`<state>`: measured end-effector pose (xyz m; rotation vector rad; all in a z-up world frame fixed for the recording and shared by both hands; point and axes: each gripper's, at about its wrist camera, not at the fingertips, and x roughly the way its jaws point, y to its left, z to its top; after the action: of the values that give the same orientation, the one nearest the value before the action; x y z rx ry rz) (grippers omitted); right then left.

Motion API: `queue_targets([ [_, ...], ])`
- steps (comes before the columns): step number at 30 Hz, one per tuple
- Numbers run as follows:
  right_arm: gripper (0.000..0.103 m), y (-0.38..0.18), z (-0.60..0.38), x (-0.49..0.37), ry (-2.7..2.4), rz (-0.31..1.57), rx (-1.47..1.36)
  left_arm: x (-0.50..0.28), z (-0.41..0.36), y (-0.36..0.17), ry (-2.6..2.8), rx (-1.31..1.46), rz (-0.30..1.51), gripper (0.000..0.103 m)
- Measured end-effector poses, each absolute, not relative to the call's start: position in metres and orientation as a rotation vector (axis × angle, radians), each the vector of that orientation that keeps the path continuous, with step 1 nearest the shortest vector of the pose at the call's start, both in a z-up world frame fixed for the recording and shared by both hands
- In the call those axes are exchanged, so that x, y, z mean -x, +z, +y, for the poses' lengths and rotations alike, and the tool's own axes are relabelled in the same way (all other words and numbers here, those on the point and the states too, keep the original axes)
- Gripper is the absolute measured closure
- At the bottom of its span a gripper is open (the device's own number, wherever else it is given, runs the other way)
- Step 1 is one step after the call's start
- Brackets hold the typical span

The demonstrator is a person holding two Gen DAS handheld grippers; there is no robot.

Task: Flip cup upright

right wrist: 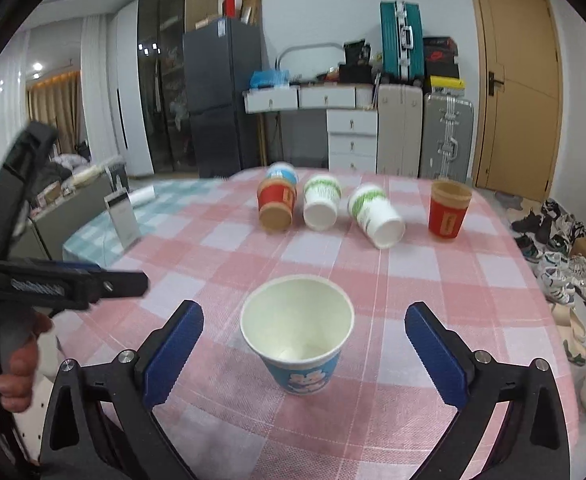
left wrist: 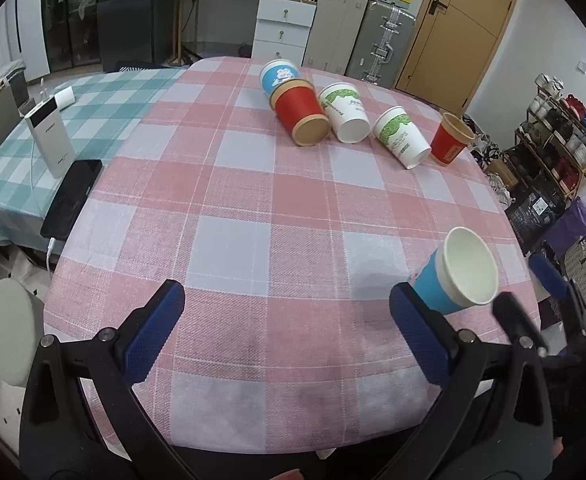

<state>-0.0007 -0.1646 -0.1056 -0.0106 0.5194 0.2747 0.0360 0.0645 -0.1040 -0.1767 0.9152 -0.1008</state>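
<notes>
A blue paper cup (right wrist: pixel 299 336) with a white inside stands upright on the pink checked tablecloth (right wrist: pixel 433 276), between the open jaws of my right gripper (right wrist: pixel 303 344), which do not touch it. The same cup shows in the left wrist view (left wrist: pixel 459 274) at the right, beside my right gripper's fingers (left wrist: pixel 511 314). My left gripper (left wrist: pixel 287 330) is open and empty over the near part of the table. At the far side lie a blue cup (right wrist: pixel 281 173), a red cup (right wrist: pixel 276 208) and two white-green cups (right wrist: pixel 321 205) (right wrist: pixel 377 216) on their sides. Another red cup (right wrist: pixel 448 209) stands upright.
A white power bank (left wrist: pixel 49 140) and a black phone (left wrist: pixel 71 198) sit on the teal checked cloth (left wrist: pixel 105 100) at the left. Behind the table are drawers, suitcases and a wooden door (right wrist: pixel 519 80). Shoes (right wrist: pixel 553 264) and racks are on the floor at the right.
</notes>
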Motion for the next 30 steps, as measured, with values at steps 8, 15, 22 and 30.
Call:
queue_targets([
  [8,0.0,-0.066,-0.188,0.007,0.223,0.543,-0.018,-0.027,0.033,-0.074,-0.125,0.111,0.797,0.001],
  [15,0.0,-0.045,-0.204,0.023,0.211,0.539,-0.068,-0.019,0.002,-0.05,-0.162,0.068,0.727,0.001],
  [22,0.0,-0.051,-0.218,0.032,0.209,0.572,-0.117,-0.005,-0.019,-0.046,-0.204,0.051,0.709,0.001],
  [30,0.0,-0.055,-0.215,0.039,0.191,0.572,-0.109,0.007,-0.028,-0.051,-0.211,0.02,0.713,0.001],
])
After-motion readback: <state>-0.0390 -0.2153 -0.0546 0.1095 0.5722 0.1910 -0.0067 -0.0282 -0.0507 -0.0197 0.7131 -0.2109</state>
